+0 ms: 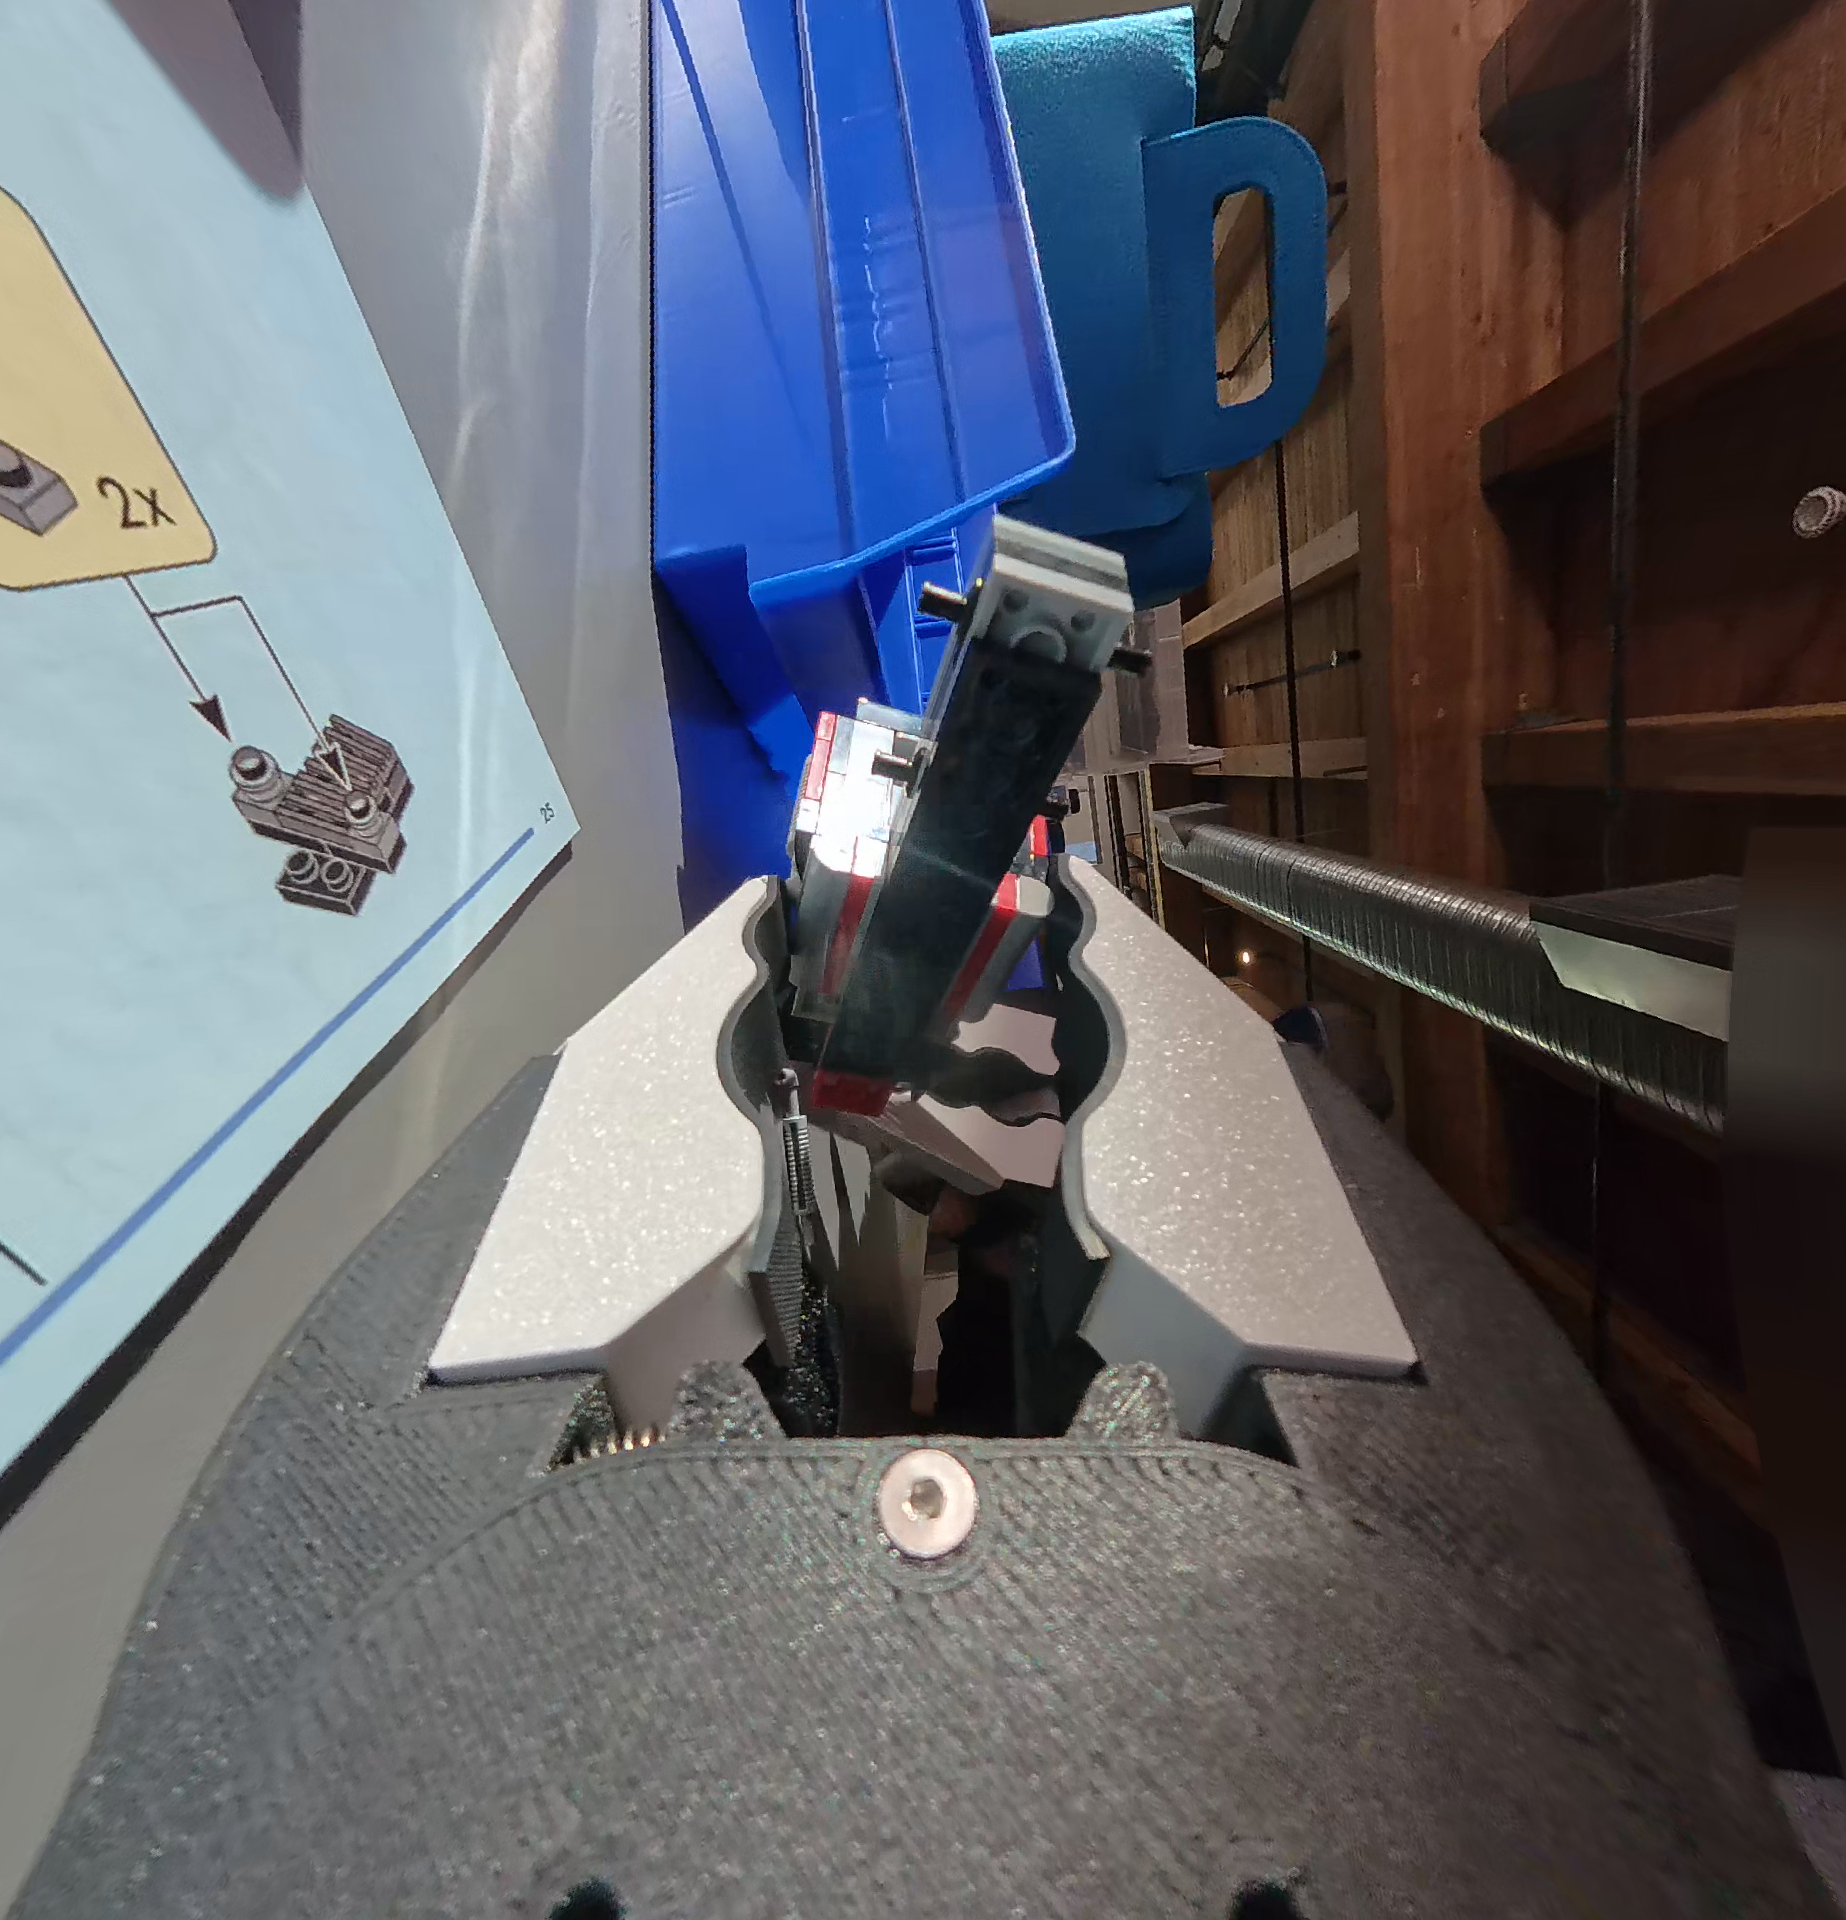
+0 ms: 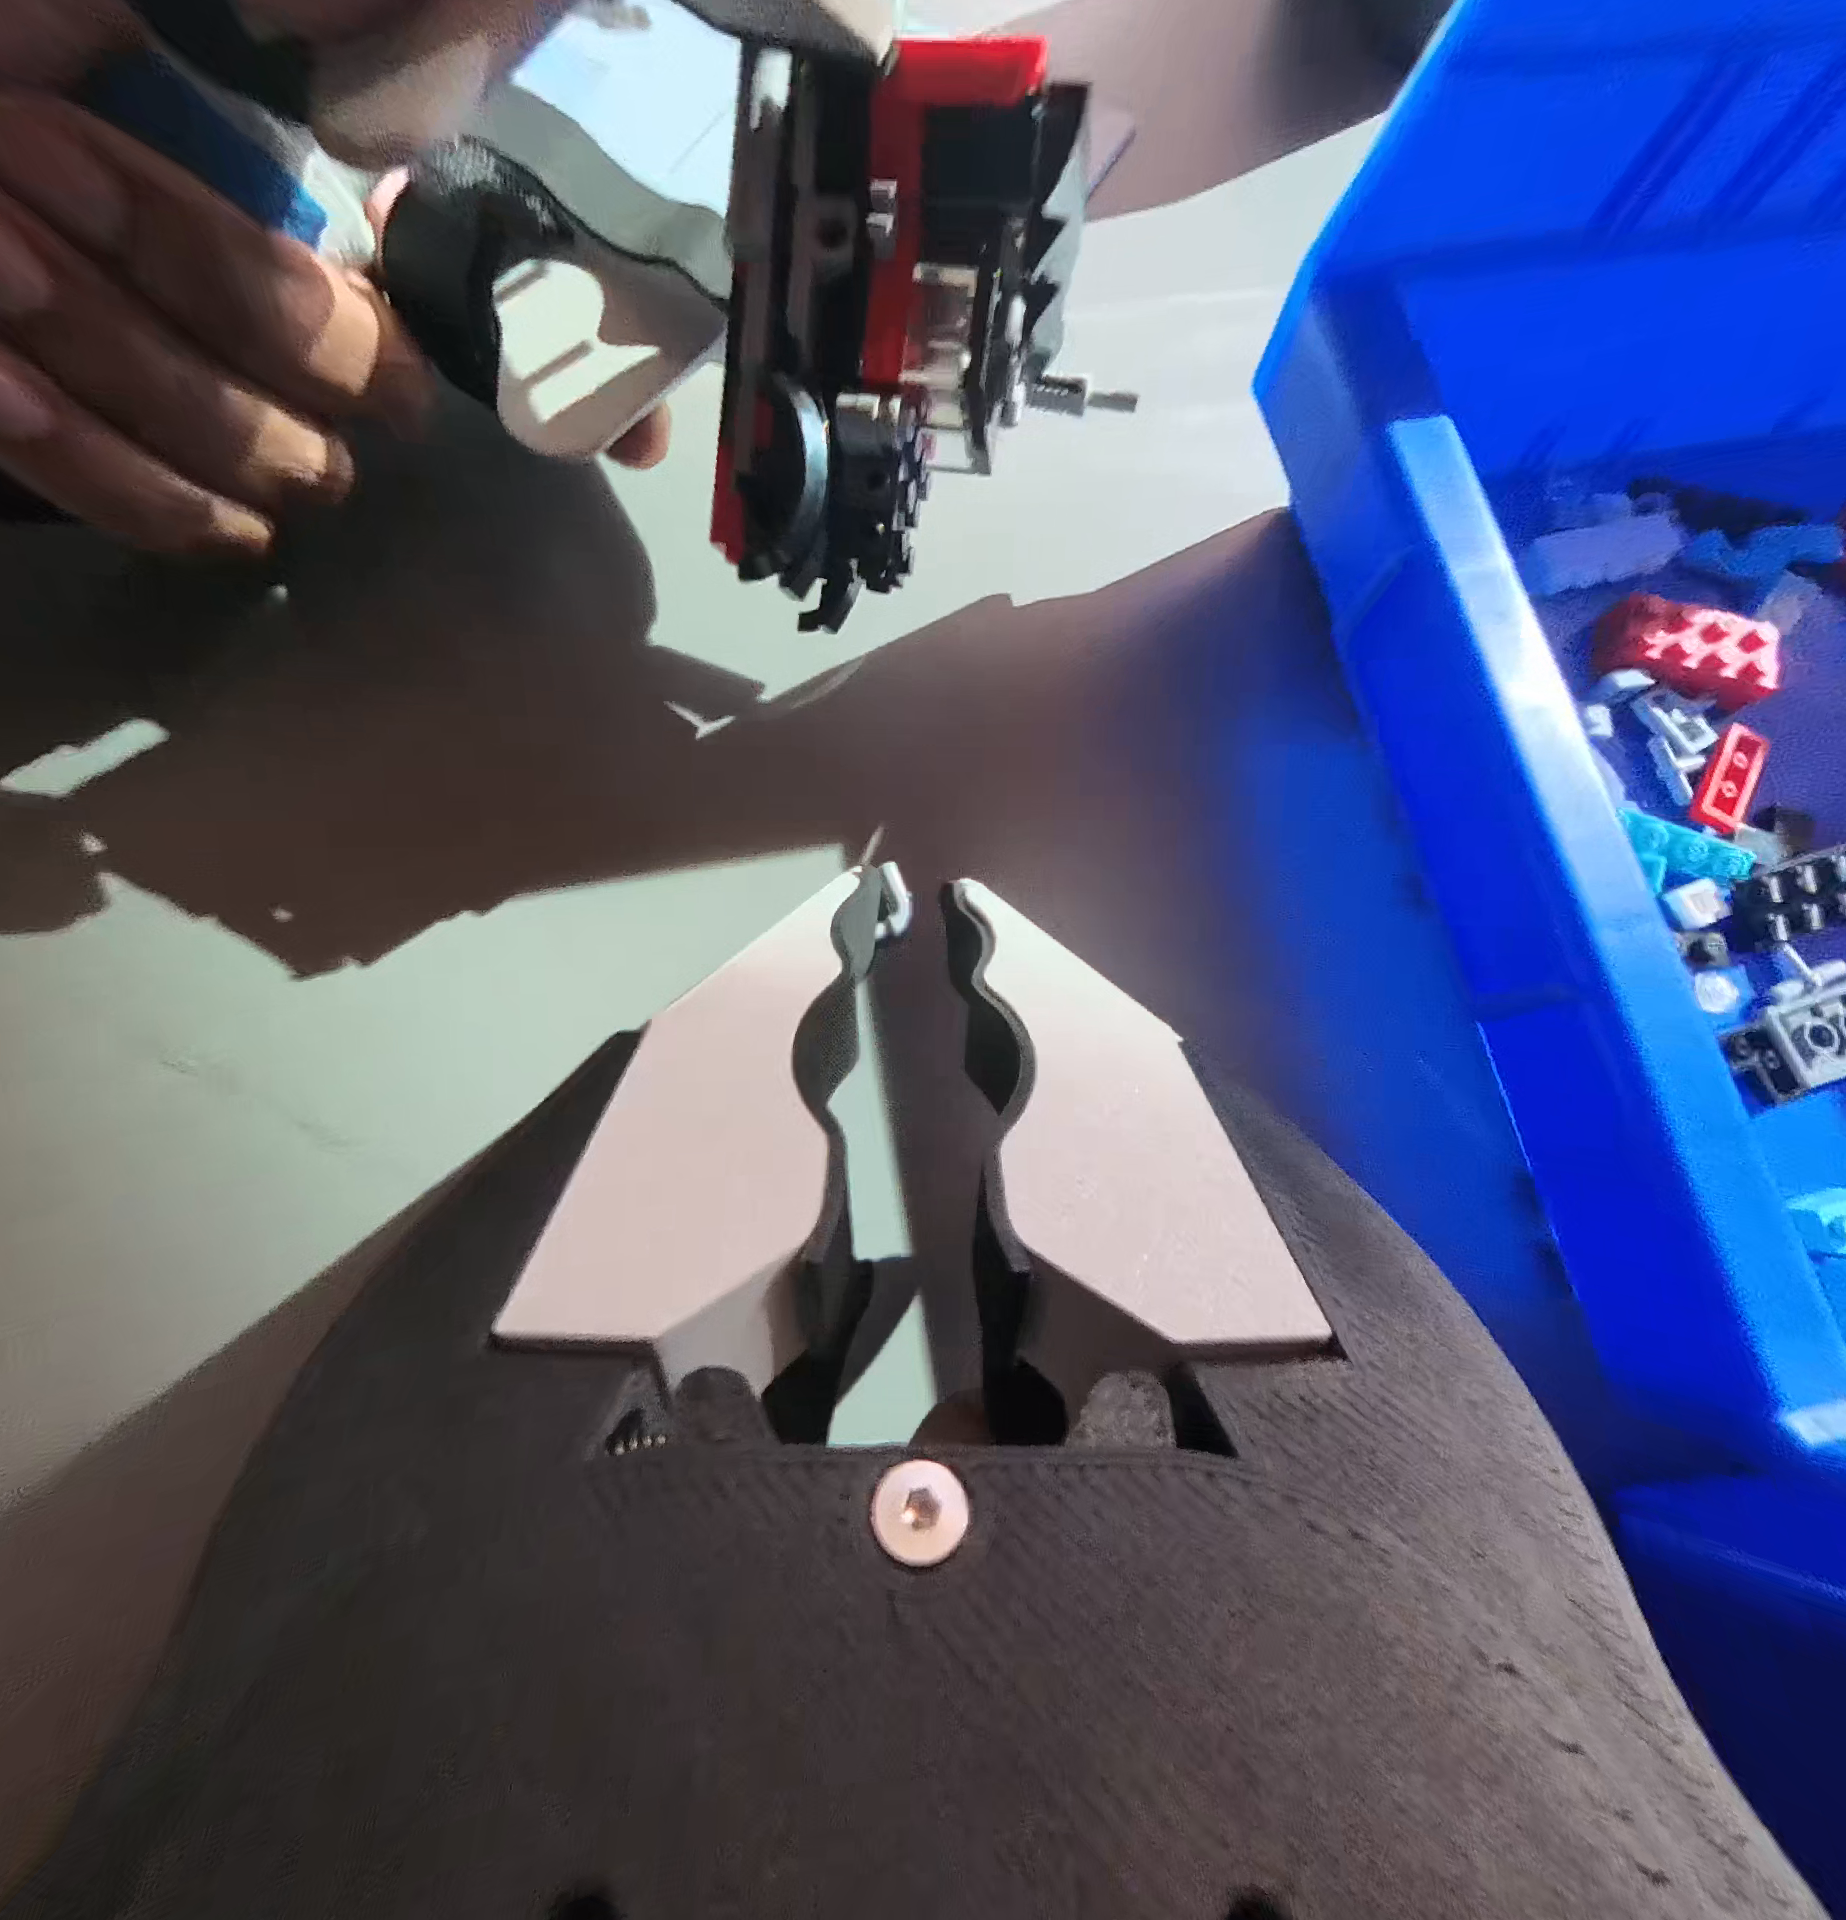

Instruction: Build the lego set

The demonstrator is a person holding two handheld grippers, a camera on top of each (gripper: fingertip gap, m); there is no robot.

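Observation:
My left gripper (image 1: 919, 894) is shut on the part-built lego model (image 1: 960, 790), a red, grey and black body with a long black plate and thin black pins, held up in the air. In the right wrist view the model (image 2: 877, 312) hangs at the top, with the person's hand (image 2: 150, 312) on the left gripper beside it. My right gripper (image 2: 911, 891) is below the model and apart from it, low over the table. Its jaws are nearly together on a small light-grey piece (image 2: 896, 900) at the tips.
An open instruction booklet (image 1: 171, 727) lies to the left. A blue bin (image 2: 1470, 727) on the right holds several loose bricks (image 2: 1729, 779); it also shows in the left wrist view (image 1: 846, 312). Wooden shelves (image 1: 1625, 416) stand behind. Pale table (image 2: 275, 1039) lies under the grippers. About 11 cm separates my left fingertips from my right.

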